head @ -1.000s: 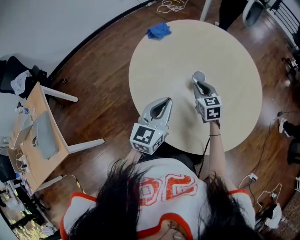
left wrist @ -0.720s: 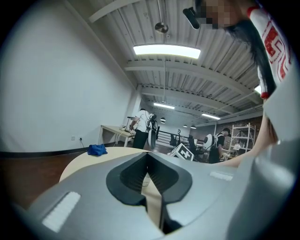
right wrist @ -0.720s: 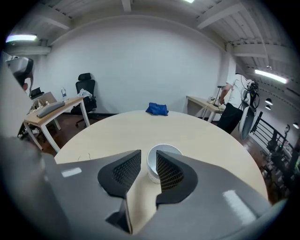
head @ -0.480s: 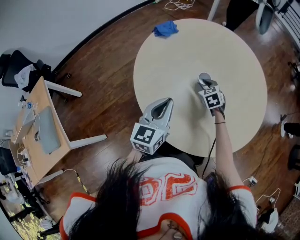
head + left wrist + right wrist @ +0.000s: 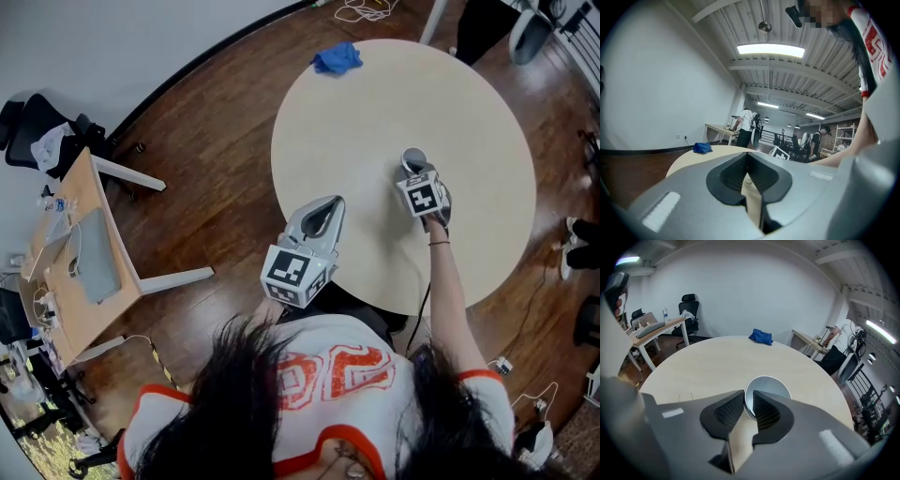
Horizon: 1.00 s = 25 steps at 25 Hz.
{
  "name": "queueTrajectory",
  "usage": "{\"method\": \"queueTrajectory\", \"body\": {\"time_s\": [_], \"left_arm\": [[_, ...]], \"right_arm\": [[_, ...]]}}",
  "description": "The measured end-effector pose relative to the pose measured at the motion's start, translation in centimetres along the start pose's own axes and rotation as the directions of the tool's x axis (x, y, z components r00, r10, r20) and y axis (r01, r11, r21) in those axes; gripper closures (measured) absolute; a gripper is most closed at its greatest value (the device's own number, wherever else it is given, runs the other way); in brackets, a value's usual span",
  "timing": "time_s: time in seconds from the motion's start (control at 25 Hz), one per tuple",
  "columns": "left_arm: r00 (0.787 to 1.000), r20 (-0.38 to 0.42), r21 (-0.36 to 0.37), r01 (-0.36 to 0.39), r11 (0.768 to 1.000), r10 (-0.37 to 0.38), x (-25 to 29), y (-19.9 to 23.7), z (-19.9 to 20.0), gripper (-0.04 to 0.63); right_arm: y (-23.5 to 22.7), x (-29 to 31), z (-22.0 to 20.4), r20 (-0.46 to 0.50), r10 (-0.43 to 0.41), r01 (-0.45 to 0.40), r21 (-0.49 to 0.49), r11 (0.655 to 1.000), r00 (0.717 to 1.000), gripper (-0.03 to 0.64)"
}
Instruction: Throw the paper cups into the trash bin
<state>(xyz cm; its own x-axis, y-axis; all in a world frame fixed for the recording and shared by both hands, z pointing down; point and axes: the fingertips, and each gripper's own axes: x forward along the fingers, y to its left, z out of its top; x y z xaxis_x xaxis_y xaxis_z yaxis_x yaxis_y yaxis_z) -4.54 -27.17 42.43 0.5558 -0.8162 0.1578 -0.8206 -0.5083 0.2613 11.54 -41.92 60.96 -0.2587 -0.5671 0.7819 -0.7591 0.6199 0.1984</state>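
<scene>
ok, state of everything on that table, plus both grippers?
paper cup: upright, mouth up, looks empty, on the table.
right gripper: jaws just closed on the cup's wall, one inside, one outside.
left gripper: shut, nothing between the jaws.
blue cloth: crumpled at the table's far edge.

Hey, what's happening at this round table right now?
A person at the round table holds a gripper in each hand. The right gripper has just been closing its jaws on the wall of an upright paper cup, which sits between them. The left gripper is shut and empty over the near edge. A blue cloth lies at the far edge.
</scene>
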Motion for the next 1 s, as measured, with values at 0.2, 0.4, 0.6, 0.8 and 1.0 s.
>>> {"method": "queueTrajectory", "body": {"time_s": [0.2, 0.4, 0.6, 0.8, 1.0], "left_arm": [[1.000, 0.001, -0.004, -0.007, 1.000, 0.007, -0.4, 0.4, 0.0, 0.595], [1.000, 0.005, -0.005, -0.006, 1.000, 0.006, -0.7, 0.8, -0.2, 0.595], [1.000, 0.007, -0.002, -0.001, 1.000, 0.001, -1.2, 1.2, -0.3, 0.595], [1.000, 0.014, -0.001, 0.019, 1.000, -0.019, -1.7, 1.3, -0.3, 0.595], [0.998, 0.014, 0.003, 0.054, 0.999, -0.054, -2.5, 0.5, -0.6, 0.595]], "right_arm": [[0.1, -0.1, -0.8, -0.029, 0.003, -0.002, 0.050, 0.999, 1.000, 0.586], [0.6, -2.0, 0.5, 0.037, -0.016, 0.014, 0.071, 0.997, 0.999, 0.586], [2.0, -5.0, 1.0, 0.103, -0.027, 0.010, 0.155, 0.988, 0.994, 0.586], [4.7, -8.6, 1.3, 0.161, -0.050, 0.016, 0.205, 0.979, 0.986, 0.588], [7.8, -12.5, 1.5, 0.238, -0.102, 0.036, 0.266, 0.963, 0.966, 0.589]]}}
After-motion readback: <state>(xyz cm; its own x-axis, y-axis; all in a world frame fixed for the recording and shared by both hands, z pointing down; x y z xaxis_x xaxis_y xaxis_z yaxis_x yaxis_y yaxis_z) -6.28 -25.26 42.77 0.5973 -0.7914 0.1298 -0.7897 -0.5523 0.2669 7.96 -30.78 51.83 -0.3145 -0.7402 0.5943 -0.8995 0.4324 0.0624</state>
